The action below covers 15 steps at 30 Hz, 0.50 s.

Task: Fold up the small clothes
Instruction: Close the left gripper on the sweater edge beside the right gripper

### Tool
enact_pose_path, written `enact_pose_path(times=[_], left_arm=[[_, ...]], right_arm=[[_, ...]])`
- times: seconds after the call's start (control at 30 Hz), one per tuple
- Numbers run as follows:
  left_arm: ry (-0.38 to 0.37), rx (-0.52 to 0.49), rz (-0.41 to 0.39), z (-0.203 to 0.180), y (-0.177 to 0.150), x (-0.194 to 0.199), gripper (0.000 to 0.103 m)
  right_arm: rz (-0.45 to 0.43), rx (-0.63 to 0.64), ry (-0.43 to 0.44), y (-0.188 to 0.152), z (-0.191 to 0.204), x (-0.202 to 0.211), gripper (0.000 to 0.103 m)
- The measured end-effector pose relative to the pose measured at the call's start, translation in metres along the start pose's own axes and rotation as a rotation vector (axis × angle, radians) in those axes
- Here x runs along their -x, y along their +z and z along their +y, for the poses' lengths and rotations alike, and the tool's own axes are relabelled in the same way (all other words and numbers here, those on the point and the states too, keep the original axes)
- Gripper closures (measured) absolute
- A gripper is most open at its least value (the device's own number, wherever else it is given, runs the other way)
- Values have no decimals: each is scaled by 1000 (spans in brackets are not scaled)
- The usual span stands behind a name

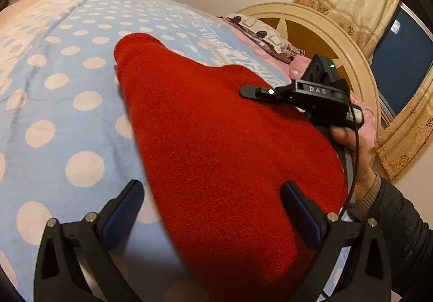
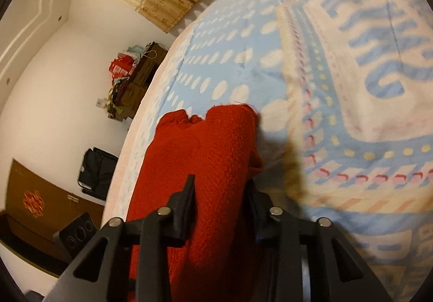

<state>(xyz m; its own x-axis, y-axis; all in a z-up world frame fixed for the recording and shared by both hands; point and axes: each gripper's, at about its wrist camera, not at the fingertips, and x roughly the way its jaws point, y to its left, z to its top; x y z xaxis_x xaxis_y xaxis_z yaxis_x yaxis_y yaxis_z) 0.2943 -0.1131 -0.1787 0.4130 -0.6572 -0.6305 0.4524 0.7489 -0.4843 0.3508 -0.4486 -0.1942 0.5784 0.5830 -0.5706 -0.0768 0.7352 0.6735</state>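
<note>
Right wrist view: right gripper [image 2: 220, 191] pinches a fold of the red knit [image 2: 205, 145], jaws narrow on it. Left gripper [image 1: 211, 207] stands wide, the knit between its fingers but unpressed. The knit lies on the dotted blanket [image 1: 67, 85], a hand [image 1: 351, 145] beside it.

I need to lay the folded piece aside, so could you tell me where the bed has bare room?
The dotted blanket left of the red garment lies bare. The right side is crowded: right gripper, pillows.
</note>
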Motion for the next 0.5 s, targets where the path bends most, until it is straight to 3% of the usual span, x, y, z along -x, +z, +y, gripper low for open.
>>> enact_pose_path(times=[0.07, 0.27, 0.5], left_arm=[[-31, -11, -3, -3, -1, 2, 29], [-30, 1, -42, -5, -4, 17, 57], [-16, -70, -77, -19, -4, 47, 65]], right_arm=[[-21, 16, 4, -3, 10, 4, 71], [-87, 18, 8, -9, 29, 18, 73], [-127, 48, 43, -14, 64, 38, 74]])
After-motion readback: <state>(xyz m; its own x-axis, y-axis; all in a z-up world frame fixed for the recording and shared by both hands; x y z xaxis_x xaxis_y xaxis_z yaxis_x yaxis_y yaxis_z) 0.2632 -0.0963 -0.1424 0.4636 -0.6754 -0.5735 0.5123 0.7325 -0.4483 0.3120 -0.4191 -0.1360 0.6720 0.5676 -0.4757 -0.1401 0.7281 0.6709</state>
